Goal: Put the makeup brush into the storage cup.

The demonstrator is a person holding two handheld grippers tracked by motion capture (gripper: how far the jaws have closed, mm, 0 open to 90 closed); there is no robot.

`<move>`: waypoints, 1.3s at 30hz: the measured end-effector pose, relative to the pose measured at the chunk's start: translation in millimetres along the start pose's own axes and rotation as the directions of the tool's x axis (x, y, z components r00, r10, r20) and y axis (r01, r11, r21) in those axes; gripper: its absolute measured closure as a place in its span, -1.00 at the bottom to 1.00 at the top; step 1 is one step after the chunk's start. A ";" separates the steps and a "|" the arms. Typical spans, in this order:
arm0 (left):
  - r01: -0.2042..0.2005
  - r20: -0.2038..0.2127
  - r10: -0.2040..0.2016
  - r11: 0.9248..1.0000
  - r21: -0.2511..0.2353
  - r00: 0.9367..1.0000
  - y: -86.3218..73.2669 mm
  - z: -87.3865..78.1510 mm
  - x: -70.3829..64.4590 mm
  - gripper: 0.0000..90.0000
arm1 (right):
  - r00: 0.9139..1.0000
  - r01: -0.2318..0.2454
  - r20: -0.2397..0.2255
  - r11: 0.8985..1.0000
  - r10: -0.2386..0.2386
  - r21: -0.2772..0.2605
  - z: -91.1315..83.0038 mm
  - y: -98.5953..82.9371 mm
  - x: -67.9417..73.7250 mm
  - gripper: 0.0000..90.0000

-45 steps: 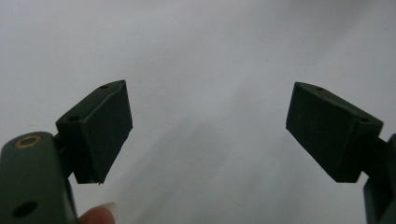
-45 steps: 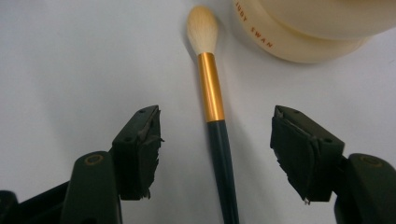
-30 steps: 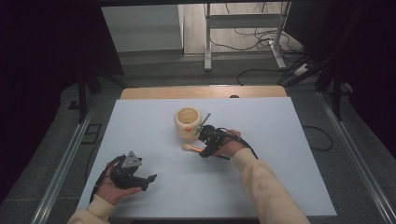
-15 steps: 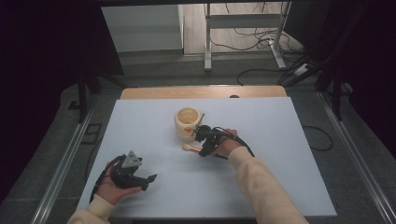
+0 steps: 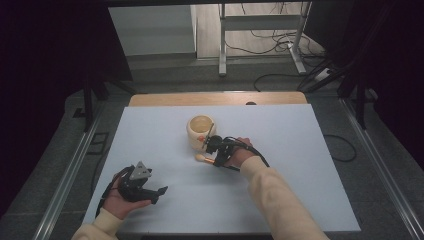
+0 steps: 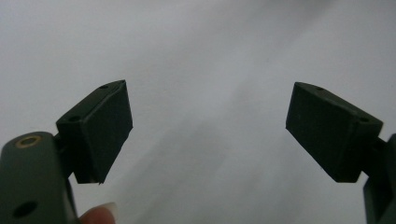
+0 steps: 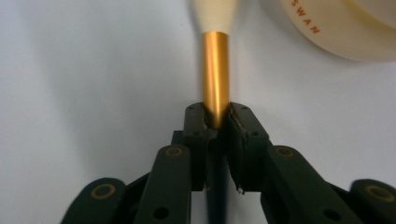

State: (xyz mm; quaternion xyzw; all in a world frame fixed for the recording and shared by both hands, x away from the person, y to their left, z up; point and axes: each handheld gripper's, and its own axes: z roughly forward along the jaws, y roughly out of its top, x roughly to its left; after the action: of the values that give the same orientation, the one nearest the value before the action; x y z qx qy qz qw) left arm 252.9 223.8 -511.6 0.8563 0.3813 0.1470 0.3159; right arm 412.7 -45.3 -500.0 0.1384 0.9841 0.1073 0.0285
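Observation:
A cream cup (image 5: pixel 201 131) with orange lettering stands in the middle of the white table (image 5: pixel 305 145); its wall shows at the top right of the right gripper view (image 7: pixel 336 28). My right gripper (image 5: pixel 215 151) sits just in front of the cup, shut on a stick (image 5: pixel 201 158) with a gold metal sleeve (image 7: pixel 216 70) and a cream end. The jaws of the right gripper (image 7: pixel 217 114) clamp the sleeve's near end. The stick points left, low over the table. My left gripper (image 5: pixel 150 192) rests near the front left, open (image 6: pixel 208 135), nothing between its pads (image 6: pixel 100 130).
The table's wooden back edge (image 5: pixel 215 98) lies beyond the cup. Metal rails (image 5: pixel 70 175) run along both sides. Cables and a stand's legs (image 5: pixel 260 45) are on the floor behind.
My right gripper has shifted slightly left and toward the near edge, carrying the stick with it. The left gripper has stayed put.

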 end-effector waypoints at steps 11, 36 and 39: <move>0.000 -0.002 0.000 1.000 -0.006 1.000 -0.1 -0.4 0.6 -0.65 | 0.999 0.039 -0.005 0.999 -0.039 -0.014 -5.8 -1.6 -0.1 0.76; 0.001 -0.009 -0.001 1.000 -0.004 1.000 -0.9 -1.7 0.3 -0.65 | 0.999 0.039 0.035 0.979 -0.032 -0.201 -64.9 -15.1 10.0 0.77; -0.001 -0.010 0.001 1.000 -0.002 1.000 -1.0 -1.8 0.4 -0.65 | 0.999 0.044 0.040 0.974 -0.037 -0.222 -71.5 -17.3 12.1 0.77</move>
State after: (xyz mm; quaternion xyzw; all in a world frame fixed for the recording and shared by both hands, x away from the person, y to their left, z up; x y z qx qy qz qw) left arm 251.8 225.4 -510.8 0.8554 0.3822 0.1517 0.3151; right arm 390.3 -72.8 -434.4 0.1161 0.9678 0.2140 0.0633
